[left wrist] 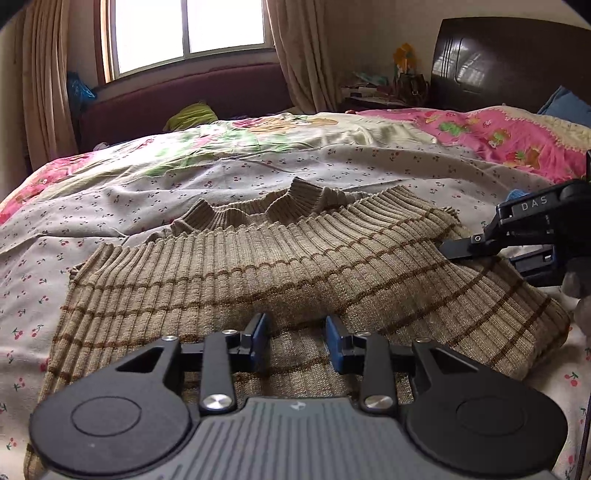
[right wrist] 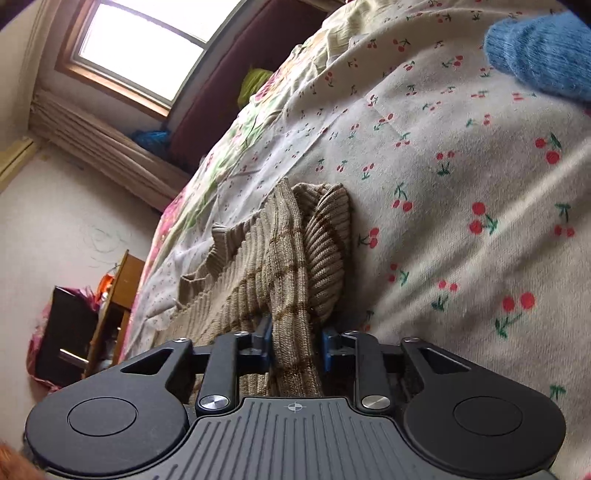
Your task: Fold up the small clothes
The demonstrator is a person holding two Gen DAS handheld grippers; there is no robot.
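A beige ribbed sweater (left wrist: 258, 266) with thin brown stripes lies on the bed, its collar toward the far side and one part folded across the body. My left gripper (left wrist: 297, 341) is open and hovers just above the sweater's near part, with nothing between its blue pads. My right gripper (right wrist: 295, 345) is shut on a fold of the sweater (right wrist: 291, 280) at its right edge. The right gripper also shows in the left wrist view (left wrist: 454, 249), low at the sweater's right side.
The bed sheet (left wrist: 110, 206) is white with cherry print; a pink floral quilt (left wrist: 498, 133) lies at the back right. A blue knitted item (right wrist: 543, 55) lies on the sheet beyond the sweater. A dark headboard (left wrist: 509, 59) and a window (left wrist: 184, 33) are behind.
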